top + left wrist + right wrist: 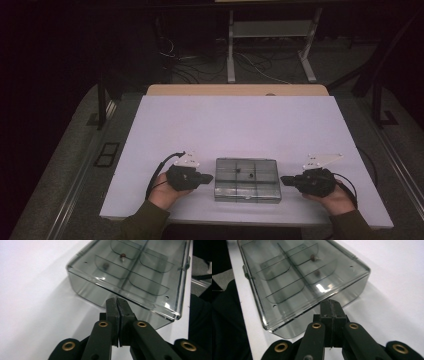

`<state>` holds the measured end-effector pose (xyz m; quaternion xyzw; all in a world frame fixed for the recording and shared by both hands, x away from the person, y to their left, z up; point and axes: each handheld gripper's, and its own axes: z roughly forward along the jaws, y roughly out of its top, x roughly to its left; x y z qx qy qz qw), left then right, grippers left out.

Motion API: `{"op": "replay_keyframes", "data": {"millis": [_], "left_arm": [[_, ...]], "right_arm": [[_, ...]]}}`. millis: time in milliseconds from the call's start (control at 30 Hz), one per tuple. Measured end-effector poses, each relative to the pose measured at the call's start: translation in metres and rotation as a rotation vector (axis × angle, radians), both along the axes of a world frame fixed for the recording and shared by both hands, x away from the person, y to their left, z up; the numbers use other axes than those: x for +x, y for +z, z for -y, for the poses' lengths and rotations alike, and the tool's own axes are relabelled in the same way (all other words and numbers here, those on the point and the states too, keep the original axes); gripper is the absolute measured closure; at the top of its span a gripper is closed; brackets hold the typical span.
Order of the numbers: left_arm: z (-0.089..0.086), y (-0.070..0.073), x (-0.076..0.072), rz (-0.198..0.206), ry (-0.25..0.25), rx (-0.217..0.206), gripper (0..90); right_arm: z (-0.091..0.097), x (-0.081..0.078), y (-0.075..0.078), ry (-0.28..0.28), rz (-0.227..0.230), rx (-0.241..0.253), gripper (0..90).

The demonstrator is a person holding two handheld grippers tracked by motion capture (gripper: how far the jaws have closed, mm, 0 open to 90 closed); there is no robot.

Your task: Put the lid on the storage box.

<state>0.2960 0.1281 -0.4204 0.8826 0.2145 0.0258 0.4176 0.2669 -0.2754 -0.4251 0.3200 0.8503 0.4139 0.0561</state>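
Observation:
A clear smoky plastic compartment box (246, 179) with its lid closed lies near the front edge of the white table (235, 125). Inside it (132, 272) dividers form several compartments, and a small dark screw-like piece (122, 257) sits in one (313, 257). My left gripper (209, 177) is shut, its tips right at the box's left side wall (116, 301). My right gripper (283, 179) is shut too, its tips just off the box's (299, 277) right side wall (331, 303). Nothing is held between either pair of jaws.
The white table top sits on a wooden desk (235, 90). Beyond it the floor holds cables (250, 62) and a metal stand (272, 45). A person's sleeves (145, 220) come in at the bottom edge.

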Motion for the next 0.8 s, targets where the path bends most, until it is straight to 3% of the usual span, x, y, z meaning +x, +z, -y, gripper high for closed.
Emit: {"op": "replay_keyframes", "data": {"millis": [267,533,800], "left_arm": [[-0.021,0.007,0.007,0.02,0.061,-0.022,74.8],[-0.037,0.006,0.008,0.021,0.109,-0.017,55.6],[-0.049,0.004,0.005,0.027,0.14,-0.041,35.7]], "right_arm": [[0.01,0.008,0.004,-0.065,0.011,0.024,76.3],[0.016,0.011,0.0,-0.136,0.033,0.02,49.8],[0.02,0.011,-0.006,-0.191,0.06,0.037,25.2]]}}
